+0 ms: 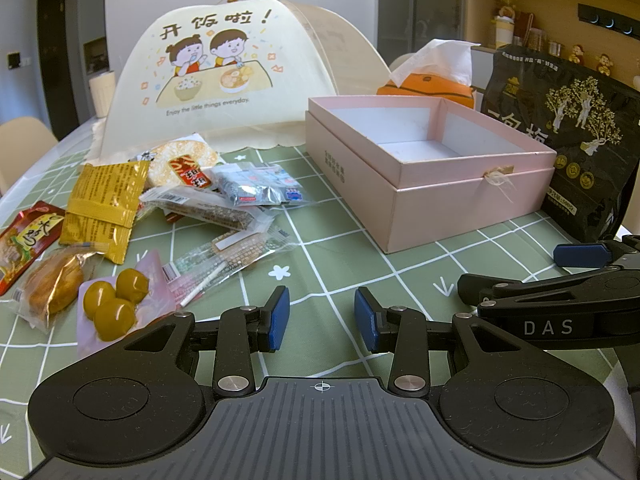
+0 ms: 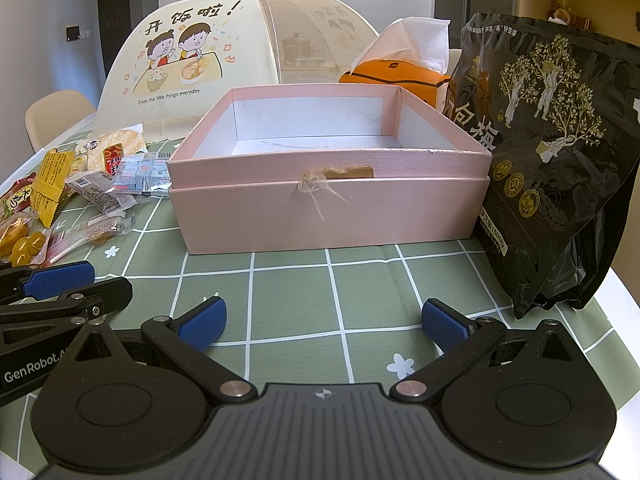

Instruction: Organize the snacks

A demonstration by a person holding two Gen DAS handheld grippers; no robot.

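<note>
1. Left gripper (image 1: 322, 319): hovering low over the green checked tablecloth (image 1: 340, 264), its blue pads (image 1: 280, 318) standing a moderate way apart with nothing between them and touching nothing; only cloth is showing in the gap.
2. Right gripper (image 2: 323, 325): hanging over the same cloth just beside the left one, jaws spread wide and empty; in its own view the left gripper's fingers are crossing the lower left corner.
3. Pink gift box (image 1: 424, 168): sitting lidless and empty on the cloth ahead of both grippers, nested in a slightly wider pink base, a bit of twine (image 2: 316, 186) hanging on the front wall. In the right wrist view its long axis is running across the picture, front wall facing the camera; in the left wrist view one corner is pointing toward the camera.
4. Snack pile (image 1: 160, 216): lying loose on the cloth to the left of the box, well apart from either gripper's pads. Included: a yellow packet (image 1: 106, 204) lying lengthwise toward the camera; a round rice cracker (image 1: 182, 162); a red packet (image 1: 26, 236); a wrapped pastry (image 1: 54, 282); a pink pack of three yellow-green balls (image 1: 114, 304), nearest the left gripper; a dark bar in clear wrap (image 1: 212, 210) lying crosswise; a clear bag of blue-white sweets (image 1: 258, 184).
5. Black plum bag (image 2: 548, 160): standing upright just right of the box.
6. Orange tissue box (image 2: 396, 74): standing behind the box, tissue sticking up.
7. Mesh food cover (image 1: 216, 76): standing behind the snacks.
</note>
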